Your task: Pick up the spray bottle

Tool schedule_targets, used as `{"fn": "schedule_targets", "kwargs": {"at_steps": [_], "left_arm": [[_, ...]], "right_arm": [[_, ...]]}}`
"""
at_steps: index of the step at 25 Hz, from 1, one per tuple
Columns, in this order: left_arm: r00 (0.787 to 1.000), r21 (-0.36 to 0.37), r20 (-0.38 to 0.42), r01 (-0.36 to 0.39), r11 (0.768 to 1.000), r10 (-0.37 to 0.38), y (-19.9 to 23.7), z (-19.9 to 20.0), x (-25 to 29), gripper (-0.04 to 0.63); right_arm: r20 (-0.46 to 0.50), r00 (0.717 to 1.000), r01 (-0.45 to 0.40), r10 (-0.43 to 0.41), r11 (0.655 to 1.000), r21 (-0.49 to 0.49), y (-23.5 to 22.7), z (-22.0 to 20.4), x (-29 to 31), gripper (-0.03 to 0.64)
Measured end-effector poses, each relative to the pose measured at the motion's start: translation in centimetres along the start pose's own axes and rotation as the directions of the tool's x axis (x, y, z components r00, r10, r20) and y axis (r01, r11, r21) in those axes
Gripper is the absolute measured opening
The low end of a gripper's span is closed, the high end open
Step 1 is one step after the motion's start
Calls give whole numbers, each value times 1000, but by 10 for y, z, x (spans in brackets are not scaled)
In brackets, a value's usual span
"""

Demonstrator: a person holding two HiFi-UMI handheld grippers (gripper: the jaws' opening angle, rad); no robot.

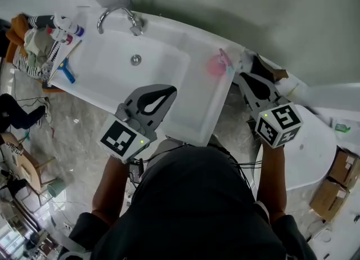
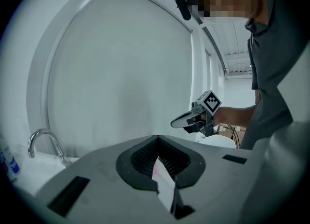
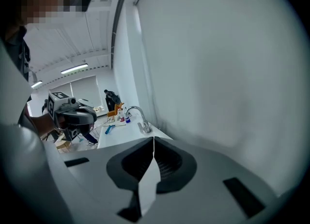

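White basin [image 1: 169,56] with a chrome tap [image 1: 115,17] at its far edge stands over a marbled floor [image 1: 73,124], against a pale grey wall. Bottles and a blue-handled tool [image 1: 67,70] crowd its left end. The pink spray bottle [image 1: 218,65] stands on the basin's right rim. It is just beside the tip of the right tongs [image 1: 239,76], on their left, and well apart from the left tongs [image 1: 171,89], which hover over the basin's near edge. The bottle is between the two tips, touching neither. In their own views the left tongs [image 2: 157,136] and the right tongs [image 3: 153,138] are each pressed together at the tips, pinching nothing.
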State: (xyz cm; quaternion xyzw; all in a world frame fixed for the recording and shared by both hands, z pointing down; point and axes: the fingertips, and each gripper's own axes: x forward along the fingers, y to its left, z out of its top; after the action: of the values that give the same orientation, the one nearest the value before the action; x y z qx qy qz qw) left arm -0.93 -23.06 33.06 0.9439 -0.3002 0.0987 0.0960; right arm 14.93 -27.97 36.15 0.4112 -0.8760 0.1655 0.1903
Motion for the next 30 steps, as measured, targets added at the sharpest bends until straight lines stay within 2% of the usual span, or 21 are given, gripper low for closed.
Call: {"fn": "schedule_targets", "kwargs": {"at_steps": [9,14,17,20,23,27,30], "left_arm": [[998,-18,-23,-65,998,64,-3,-4,31,5],[995,-16,-22,-102,995,101,-8,-4,28,4],[996,-30,-10,-91,995,90,-13,-10,21,3],[998,-58,-39,-56,997,54,-12,-24,17,3],[999,-21,-35,-17,1000,16,2,-24,13,5],[1000,-34,-14,-27,999,26,21,-22,3,5],[1000,-34,-15,-9,999,9,25,-24,5,3]], "right_arm": [[-35,996,-85,85,996,2,-33,-13,23,11],[-65,989,-133,132,991,-8,-29,-23,30,11],[-85,989,-123,120,992,-28,-27,-25,32,11],[-83,993,-82,80,996,-27,-29,-19,33,11],[-72,996,-46,45,999,-7,-26,-17,36,11],[-112,993,-38,34,998,-41,-19,-23,43,11],[-120,992,-32,29,999,-25,-20,-27,50,11]]}}
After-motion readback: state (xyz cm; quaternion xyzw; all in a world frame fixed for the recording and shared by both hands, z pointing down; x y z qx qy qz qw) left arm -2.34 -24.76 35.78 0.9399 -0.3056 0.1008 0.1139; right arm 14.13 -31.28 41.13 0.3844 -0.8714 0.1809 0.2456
